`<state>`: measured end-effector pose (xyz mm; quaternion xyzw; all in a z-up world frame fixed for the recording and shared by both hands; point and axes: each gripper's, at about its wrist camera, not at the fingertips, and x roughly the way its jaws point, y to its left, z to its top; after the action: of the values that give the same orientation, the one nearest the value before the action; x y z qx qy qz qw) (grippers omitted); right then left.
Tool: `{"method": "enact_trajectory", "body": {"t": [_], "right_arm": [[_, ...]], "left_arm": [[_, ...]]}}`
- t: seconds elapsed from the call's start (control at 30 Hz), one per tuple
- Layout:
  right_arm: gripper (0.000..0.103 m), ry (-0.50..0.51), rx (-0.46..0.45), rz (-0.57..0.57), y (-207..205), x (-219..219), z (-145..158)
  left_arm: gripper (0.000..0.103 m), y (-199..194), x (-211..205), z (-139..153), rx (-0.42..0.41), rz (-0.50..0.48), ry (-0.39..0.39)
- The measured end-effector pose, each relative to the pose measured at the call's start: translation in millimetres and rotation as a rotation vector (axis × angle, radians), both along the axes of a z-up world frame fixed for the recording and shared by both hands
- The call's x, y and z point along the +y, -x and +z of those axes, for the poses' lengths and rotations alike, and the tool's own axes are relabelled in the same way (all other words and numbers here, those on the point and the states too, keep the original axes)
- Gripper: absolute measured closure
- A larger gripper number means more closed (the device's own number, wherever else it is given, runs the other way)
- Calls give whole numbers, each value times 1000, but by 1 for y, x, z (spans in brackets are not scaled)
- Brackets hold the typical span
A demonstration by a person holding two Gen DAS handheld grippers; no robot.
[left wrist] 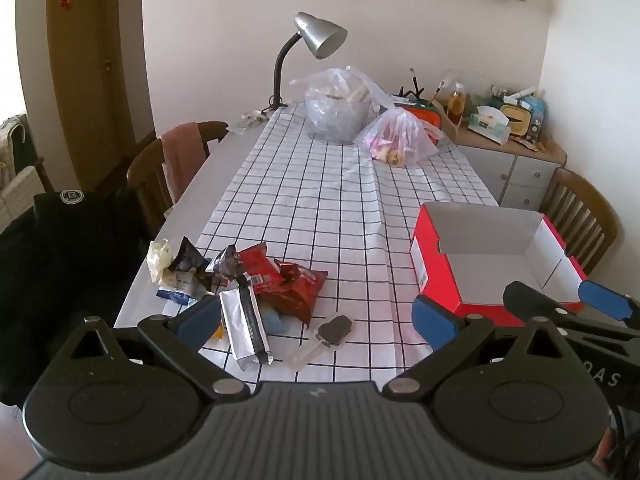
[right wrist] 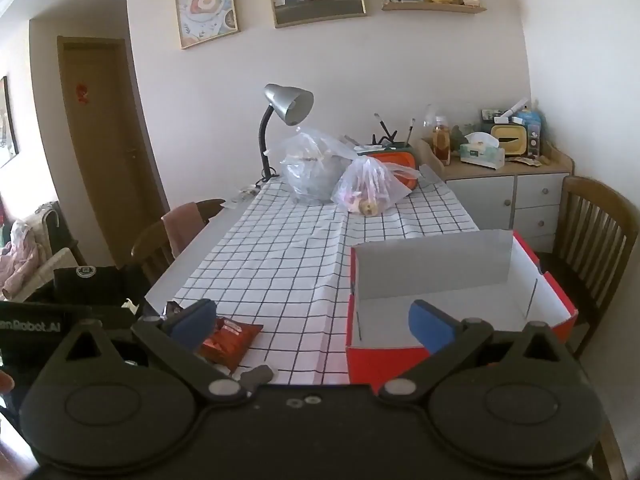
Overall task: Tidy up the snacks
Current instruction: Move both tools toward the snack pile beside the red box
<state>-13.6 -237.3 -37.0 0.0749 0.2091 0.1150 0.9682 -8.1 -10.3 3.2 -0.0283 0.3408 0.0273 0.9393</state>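
Note:
A pile of snack packets lies on the checked cloth at the near left: a red packet [left wrist: 294, 284], a silver bar [left wrist: 244, 330], a dark crumpled packet [left wrist: 188, 260] and a small dark ice-cream-shaped snack [left wrist: 334, 330]. An empty red box with a white inside [left wrist: 500, 276] stands at the near right. My left gripper [left wrist: 316, 320] is open and empty, just above the pile's near side. My right gripper [right wrist: 312, 322] is open and empty, between the red packet [right wrist: 228, 340] and the red box [right wrist: 460, 304]. The right gripper's fingers [left wrist: 600, 298] show beside the box in the left wrist view.
A desk lamp [left wrist: 316, 36] and two clear plastic bags [left wrist: 340, 108] of goods stand at the table's far end. Wooden chairs stand at the left [left wrist: 168, 168] and right [left wrist: 580, 208]. A cluttered grey cabinet [right wrist: 508, 192] stands beyond the table. A black garment [left wrist: 60, 248] lies at the left.

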Motion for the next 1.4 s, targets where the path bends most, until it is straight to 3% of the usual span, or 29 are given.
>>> {"method": "enact_trajectory", "body": {"t": [1.4], "right_arm": [[0, 25, 50, 24, -16, 3, -2]], "left_arm": [[1, -13, 4, -11, 55, 23, 6]]}}
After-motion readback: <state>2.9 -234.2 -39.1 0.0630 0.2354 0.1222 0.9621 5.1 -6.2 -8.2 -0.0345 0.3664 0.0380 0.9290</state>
